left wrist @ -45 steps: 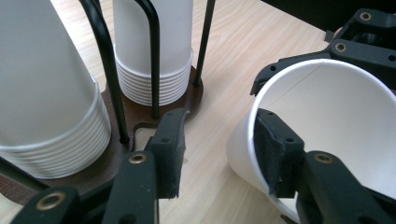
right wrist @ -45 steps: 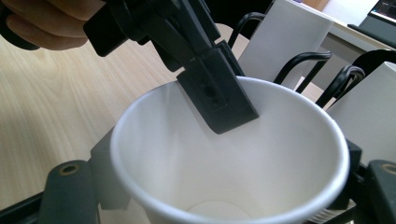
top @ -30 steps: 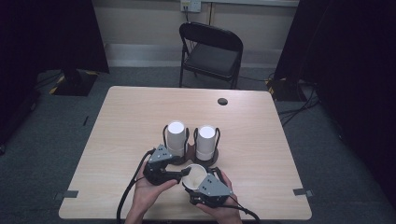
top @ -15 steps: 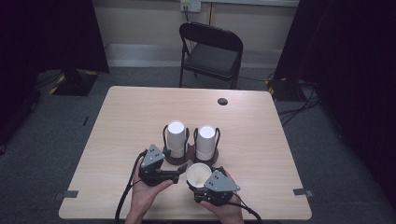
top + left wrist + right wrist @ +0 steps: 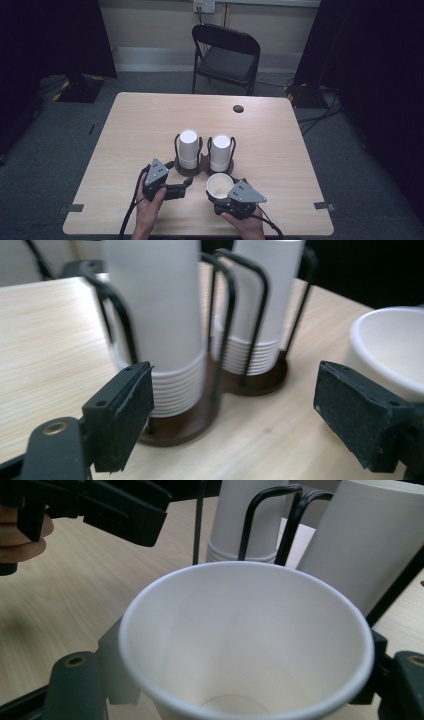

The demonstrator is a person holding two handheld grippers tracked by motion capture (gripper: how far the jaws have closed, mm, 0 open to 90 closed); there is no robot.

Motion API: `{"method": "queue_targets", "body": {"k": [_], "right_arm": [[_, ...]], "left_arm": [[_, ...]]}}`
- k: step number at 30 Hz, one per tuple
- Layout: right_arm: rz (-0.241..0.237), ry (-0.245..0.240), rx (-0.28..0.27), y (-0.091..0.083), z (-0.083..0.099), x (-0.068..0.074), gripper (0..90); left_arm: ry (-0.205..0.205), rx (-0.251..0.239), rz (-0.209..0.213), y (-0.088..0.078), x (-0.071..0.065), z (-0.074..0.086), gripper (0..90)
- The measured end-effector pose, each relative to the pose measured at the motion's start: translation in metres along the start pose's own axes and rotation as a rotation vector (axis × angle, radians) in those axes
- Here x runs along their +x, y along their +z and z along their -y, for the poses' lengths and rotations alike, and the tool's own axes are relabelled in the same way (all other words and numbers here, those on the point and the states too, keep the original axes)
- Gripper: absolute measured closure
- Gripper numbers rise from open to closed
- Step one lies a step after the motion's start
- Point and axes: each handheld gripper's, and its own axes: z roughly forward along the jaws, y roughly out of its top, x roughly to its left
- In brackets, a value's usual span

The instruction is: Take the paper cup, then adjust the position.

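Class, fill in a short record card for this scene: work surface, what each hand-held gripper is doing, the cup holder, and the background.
surface: wooden table
right hand-held gripper: shut on upright paper cup
left hand-held gripper: open, nothing between jaws, jaws just opened
holder: twin wire cup rack, two stacks of upside-down white cups
background: black folding chair

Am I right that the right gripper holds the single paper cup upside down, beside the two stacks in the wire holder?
Not quite: the paper cup in the right gripper is upright, mouth up, as the right gripper view shows. It is beside the two stacks in the wire holder.
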Motion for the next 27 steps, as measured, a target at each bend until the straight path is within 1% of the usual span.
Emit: {"method": "queue_targets", "body": {"k": [1,2,3,4,6,8,9,10,11,14,18,19,21,23,25,27], "right_arm": [[0.012,-0.002,-0.002,-0.001,0.0,-0.002,23.7],[0.023,0.0,-0.003,-0.002,0.0,-0.003,23.7],[0.029,0.002,-0.004,-0.002,0.001,-0.005,23.7],[0.037,0.006,-0.005,-0.003,0.001,-0.007,23.7],[0.045,0.006,-0.008,-0.005,0.001,-0.01,23.7],[0.05,0.017,-0.013,-0.007,0.001,-0.013,23.7],[0.05,0.02,-0.015,-0.008,0.001,-0.015,23.7],[0.053,0.024,-0.02,-0.009,0.0,-0.016,23.7],[0.057,0.024,-0.022,-0.01,0.0,-0.018,23.7],[0.067,0.03,-0.024,-0.011,-0.001,-0.023,23.7],[0.078,0.04,-0.022,-0.012,-0.003,-0.031,23.7],[0.074,0.051,-0.027,-0.013,-0.004,-0.034,23.7],[0.06,0.079,-0.033,-0.015,-0.006,-0.038,23.7],[0.075,0.078,-0.033,-0.017,-0.008,-0.041,23.7],[0.092,0.096,-0.033,-0.018,-0.008,-0.046,23.7],[0.105,0.104,-0.042,-0.02,-0.009,-0.052,23.8]], "left_arm": [[0.0,-0.007,-0.006,-0.001,0.001,0.002,16.2],[-0.005,-0.017,-0.023,-0.001,0.0,0.005,15.6],[0.005,-0.018,-0.04,-0.002,0.001,0.008,15.7],[0.005,-0.022,-0.055,-0.002,0.001,0.01,15.6],[0.0,-0.039,-0.087,-0.003,0.001,0.016,15.5],[0.006,-0.053,-0.113,-0.003,0.002,0.02,15.5],[0.013,-0.075,-0.115,-0.004,0.002,0.022,15.6],[0.007,-0.106,-0.126,-0.004,0.001,0.025,15.6],[0.006,-0.119,-0.145,-0.005,0.002,0.027,15.6],[0.0,-0.135,-0.177,-0.004,0.003,0.033,15.6],[-0.023,-0.135,-0.202,-0.004,0.007,0.04,15.7],[-0.027,-0.127,-0.212,-0.004,0.008,0.042,15.6],[-0.031,-0.126,-0.239,-0.005,0.008,0.044,15.5],[-0.042,-0.12,-0.239,-0.006,0.01,0.046,15.5],[-0.04,-0.118,-0.254,-0.007,0.011,0.048,15.5],[-0.046,-0.124,-0.254,-0.007,0.011,0.051,15.5]]}}
